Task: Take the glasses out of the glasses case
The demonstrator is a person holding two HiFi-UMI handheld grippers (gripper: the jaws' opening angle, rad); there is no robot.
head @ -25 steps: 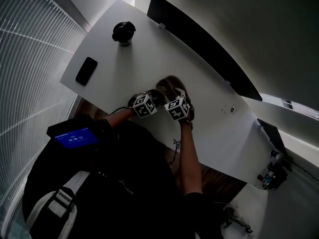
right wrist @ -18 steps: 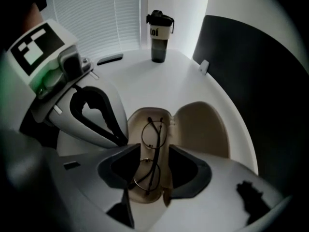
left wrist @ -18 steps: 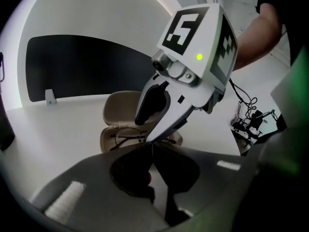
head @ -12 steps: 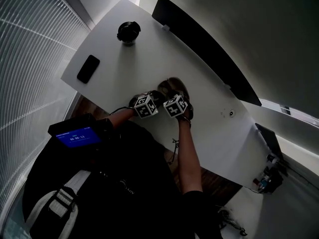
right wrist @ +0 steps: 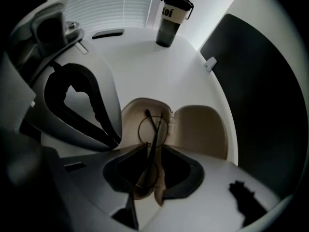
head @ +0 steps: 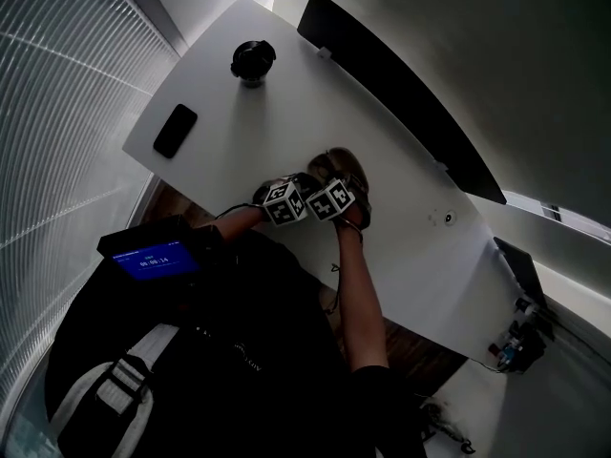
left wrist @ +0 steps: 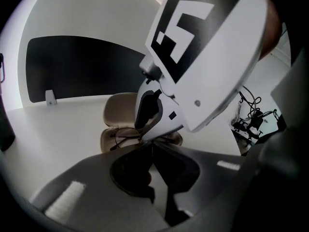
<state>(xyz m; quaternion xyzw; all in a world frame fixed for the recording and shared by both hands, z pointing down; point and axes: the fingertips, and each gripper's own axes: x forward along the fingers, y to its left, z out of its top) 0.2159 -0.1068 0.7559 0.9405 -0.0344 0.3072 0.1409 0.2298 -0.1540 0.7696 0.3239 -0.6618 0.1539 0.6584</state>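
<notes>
Glasses (right wrist: pixel 153 129): were seen folded inside the open glasses case (right wrist: pixel 200 129), in the shell nearer the left gripper. 1 round lens was shown beyond the right gripper's tips, and the other sat between its jaws.
Phone (head: pixel 176 130): was seen flat near the left edge of the table (head: pixel 286 113), well apart from the case.
Bottle (head: pixel 252 62): was seen upright with a dark lid toward the table's far end, apart from the phone.
Left gripper (left wrist: pixel 149 147): was held low at the near rim of the case. Its 2 jaws were seen closed tip to tip. Whether the rim was pinched between them could not be told.
Right gripper (right wrist: pixel 153 148): was held just beside the left gripper, over the case. Its jaws were seen narrow, with the folded arms of the glasses caught between the tips.
Case: was seen open on the white table in 2 beige-lined halves, with the lid half toward the dark panel.
Dark panel (head: pixel 401 93): was seen standing along the table's far right edge, behind the case.
</notes>
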